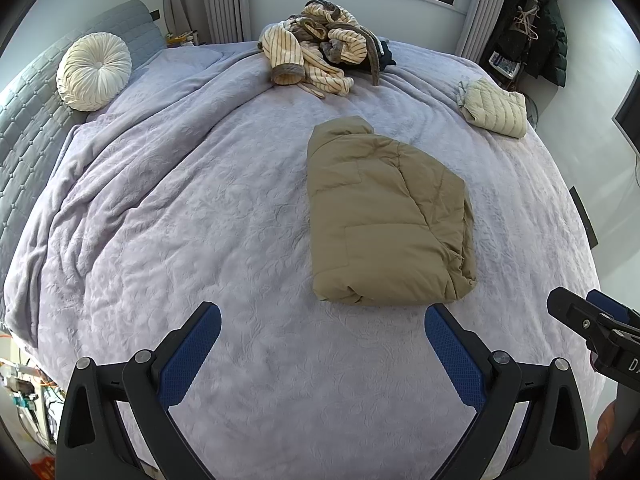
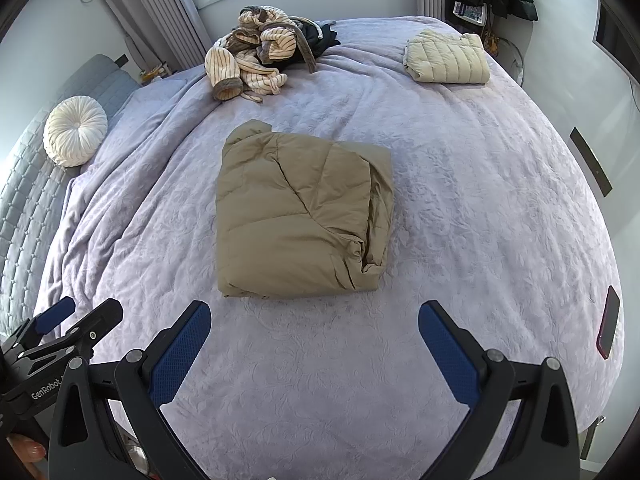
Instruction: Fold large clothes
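A tan puffer jacket (image 1: 380,216) lies folded into a thick rectangle on the lilac bedspread (image 1: 200,220); it also shows in the right wrist view (image 2: 296,212). My left gripper (image 1: 322,320) is open and empty, just short of the jacket's near edge. My right gripper (image 2: 314,316) is open and empty, also just short of that edge. The right gripper shows at the left view's right edge (image 1: 592,320); the left gripper shows at the right view's lower left (image 2: 80,316).
A heap of striped cream clothes with dark items (image 1: 320,56) lies at the far side. A folded cream quilted jacket (image 1: 494,110) sits far right. A round white cushion (image 1: 94,70) leans on the grey headboard. A phone (image 2: 608,328) lies near the bed's right edge.
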A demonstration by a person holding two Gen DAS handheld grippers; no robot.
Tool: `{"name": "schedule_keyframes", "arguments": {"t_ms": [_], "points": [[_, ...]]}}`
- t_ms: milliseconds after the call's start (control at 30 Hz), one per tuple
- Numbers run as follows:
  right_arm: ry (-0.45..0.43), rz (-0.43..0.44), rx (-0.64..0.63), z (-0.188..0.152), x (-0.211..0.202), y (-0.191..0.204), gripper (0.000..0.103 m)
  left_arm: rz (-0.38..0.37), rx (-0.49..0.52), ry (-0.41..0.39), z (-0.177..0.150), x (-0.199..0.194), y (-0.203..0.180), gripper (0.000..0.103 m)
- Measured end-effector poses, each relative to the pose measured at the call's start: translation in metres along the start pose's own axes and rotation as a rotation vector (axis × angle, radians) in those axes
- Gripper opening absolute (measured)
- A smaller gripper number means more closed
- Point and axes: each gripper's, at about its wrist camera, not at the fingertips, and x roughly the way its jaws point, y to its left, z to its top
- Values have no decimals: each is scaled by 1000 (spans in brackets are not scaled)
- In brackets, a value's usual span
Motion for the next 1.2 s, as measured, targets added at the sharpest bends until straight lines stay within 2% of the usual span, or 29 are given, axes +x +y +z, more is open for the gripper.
{"name": "schedule_keyframes", "arguments": {"t_ms": [1200], "points": [[3, -2, -1, 3, 0, -2, 103, 0, 2, 4, 4, 2, -1, 102]]}}
